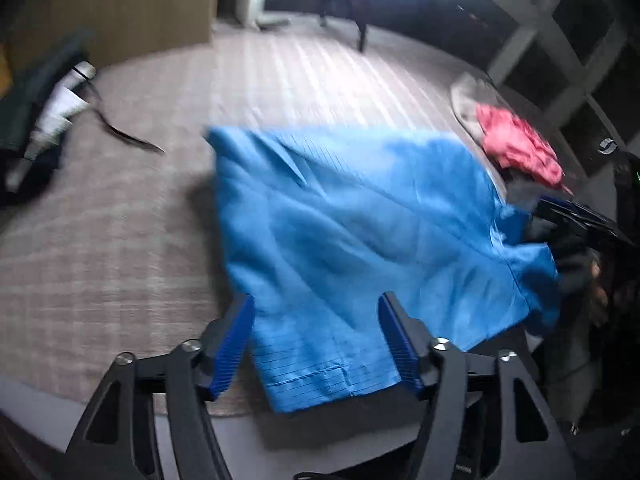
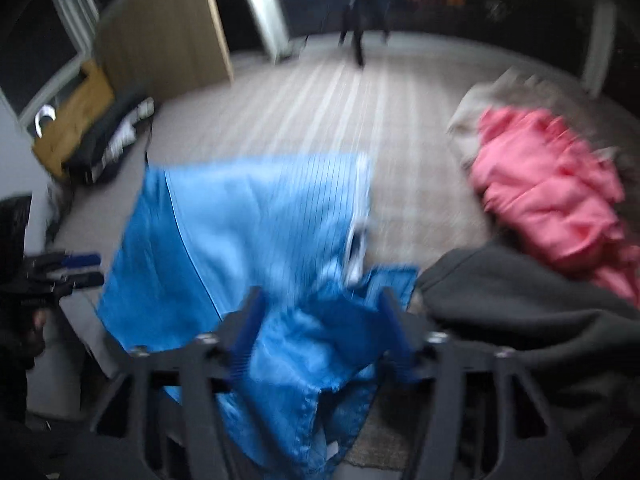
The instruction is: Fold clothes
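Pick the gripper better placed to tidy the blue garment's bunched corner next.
Probably right: the right gripper hangs open directly over the blue garment's crumpled corner; the left gripper is over flat fabric.

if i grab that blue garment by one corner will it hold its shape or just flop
Probably flop: the blue garment lies creased and draped flat on the striped cloth surface, so it looks limp. Its sheen in the right wrist view hints at smooth, possibly slippery fabric. It seems thin, likely light, so a push would likely bunch it rather than slide it whole.
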Demonstrator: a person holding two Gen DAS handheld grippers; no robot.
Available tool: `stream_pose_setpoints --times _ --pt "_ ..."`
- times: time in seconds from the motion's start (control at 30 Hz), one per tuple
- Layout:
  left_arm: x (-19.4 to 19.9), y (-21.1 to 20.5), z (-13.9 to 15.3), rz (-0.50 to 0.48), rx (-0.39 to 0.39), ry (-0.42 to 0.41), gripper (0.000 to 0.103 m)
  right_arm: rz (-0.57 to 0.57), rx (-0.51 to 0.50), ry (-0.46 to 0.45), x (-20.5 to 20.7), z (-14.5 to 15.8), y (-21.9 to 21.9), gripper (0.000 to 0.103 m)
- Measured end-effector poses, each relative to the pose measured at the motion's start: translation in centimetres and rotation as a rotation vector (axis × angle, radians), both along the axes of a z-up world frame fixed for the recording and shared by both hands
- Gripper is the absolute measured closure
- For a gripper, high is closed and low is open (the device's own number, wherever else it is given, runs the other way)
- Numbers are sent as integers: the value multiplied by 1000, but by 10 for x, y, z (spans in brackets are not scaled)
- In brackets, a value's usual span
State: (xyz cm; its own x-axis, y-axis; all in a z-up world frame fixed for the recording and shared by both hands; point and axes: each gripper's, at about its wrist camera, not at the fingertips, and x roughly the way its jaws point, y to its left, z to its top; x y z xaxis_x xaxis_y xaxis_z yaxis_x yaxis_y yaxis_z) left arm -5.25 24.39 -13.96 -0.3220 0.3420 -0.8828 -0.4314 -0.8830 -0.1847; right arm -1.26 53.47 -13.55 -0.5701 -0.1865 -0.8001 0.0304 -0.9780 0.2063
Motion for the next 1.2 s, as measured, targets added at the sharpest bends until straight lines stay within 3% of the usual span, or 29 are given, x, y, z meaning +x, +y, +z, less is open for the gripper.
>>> stream_pose_setpoints --times 0.07,0.2,0.43,0.7,1.0,1.2 --pt "8 -3 11 16 -21 43 28 -19 12 45 4 7 -1 39" --pt "17 -30 29 55 -38 72 27 -9 40 65 11 8 -6 39" --pt "-5 -50 1 121 -21 -20 27 -51 112 -6 -5 -5 8 39" --pt "-47 -53 -44 122 17 -138 27 66 36 -171 -66 -44 33 39" --pt "-54 -46 -66 84 40 -214 27 89 -186 -269 -88 -65 61 39" --pt "-50 -37 -69 33 37 -228 27 155 -149 -329 -97 -84 54 37"
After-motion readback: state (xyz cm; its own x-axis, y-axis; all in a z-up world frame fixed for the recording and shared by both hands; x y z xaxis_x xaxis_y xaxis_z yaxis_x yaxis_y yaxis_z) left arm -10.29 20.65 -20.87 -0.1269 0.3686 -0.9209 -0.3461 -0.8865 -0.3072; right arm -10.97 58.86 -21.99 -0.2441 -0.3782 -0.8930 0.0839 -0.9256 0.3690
